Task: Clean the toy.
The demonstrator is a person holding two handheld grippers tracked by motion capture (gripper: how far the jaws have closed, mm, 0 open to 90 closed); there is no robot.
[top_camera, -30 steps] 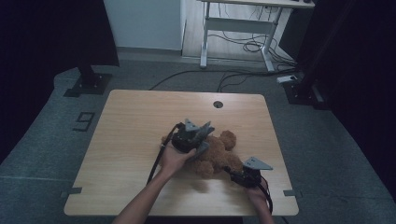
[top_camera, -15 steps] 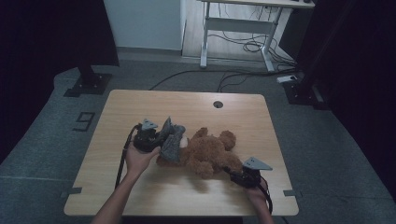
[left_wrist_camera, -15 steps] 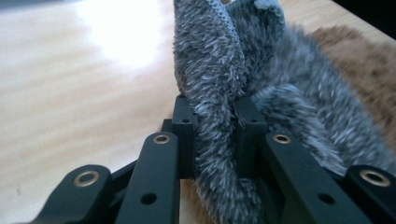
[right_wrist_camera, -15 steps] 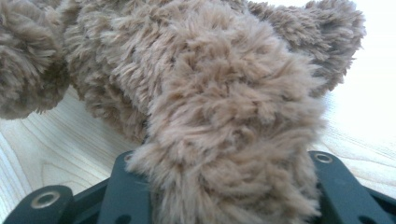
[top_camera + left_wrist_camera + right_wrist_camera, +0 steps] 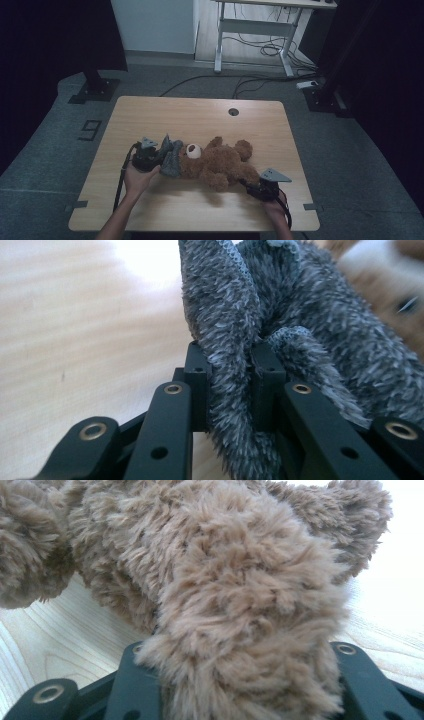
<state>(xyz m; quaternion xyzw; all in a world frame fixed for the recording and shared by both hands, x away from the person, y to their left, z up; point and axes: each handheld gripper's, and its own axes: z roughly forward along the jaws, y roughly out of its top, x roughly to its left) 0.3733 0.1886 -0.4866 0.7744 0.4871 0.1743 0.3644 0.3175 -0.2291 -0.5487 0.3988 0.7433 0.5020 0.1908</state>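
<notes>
A brown teddy bear point(image 5: 220, 164) lies on its back across the wooden table point(image 5: 200, 120), head to the left with its pale muzzle point(image 5: 193, 150) up. A grey fuzzy cloth point(image 5: 171, 156) sits against the bear's head. My left gripper point(image 5: 161, 159) is shut on a fold of it; the left gripper view has the grey cloth point(image 5: 310, 320) pinched between the black jaws of the left gripper point(image 5: 230, 362). My right gripper point(image 5: 250, 185) is shut on the bear's leg, and in its own view the brown leg point(image 5: 240, 595) covers the right gripper point(image 5: 235, 665).
A round cable hole point(image 5: 233, 111) is in the table's far edge. Beyond the table stand a white desk frame point(image 5: 250, 30) with loose cables point(image 5: 260, 50) on the floor and a dark stand base point(image 5: 92, 87) at the left.
My left gripper has moved left and a little down with the grey cloth, from over the bear's body to beside its head. The bear's muzzle now shows. The right gripper has kept still.
</notes>
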